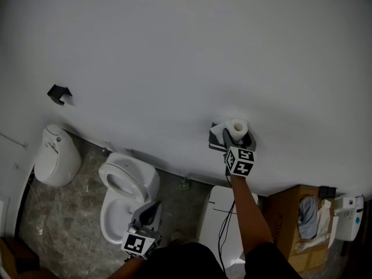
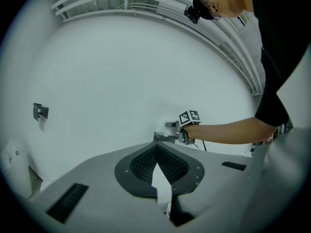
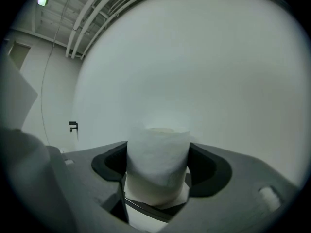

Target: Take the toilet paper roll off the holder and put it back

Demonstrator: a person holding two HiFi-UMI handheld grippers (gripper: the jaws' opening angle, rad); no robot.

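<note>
A white toilet paper roll (image 1: 238,127) stands upright at the dark wall holder (image 1: 216,138), high on the white wall. My right gripper (image 1: 237,135) reaches up to it. In the right gripper view the roll (image 3: 158,161) fills the space between the two dark pads, which touch its sides, so my right gripper (image 3: 158,154) is shut on it. A dark holder bar (image 3: 150,208) runs under the roll. My left gripper (image 1: 150,209) hangs low over the toilet, its tips together and holding nothing. The left gripper view shows that gripper (image 2: 157,150) shut, with the holder (image 2: 163,136) far off.
An open white toilet (image 1: 125,190) sits on the stone floor below the left gripper. A white bin (image 1: 55,156) stands at the left. On the wall is a black hook (image 1: 59,93). A cardboard box (image 1: 302,225) and a white unit (image 1: 224,214) stand at the right.
</note>
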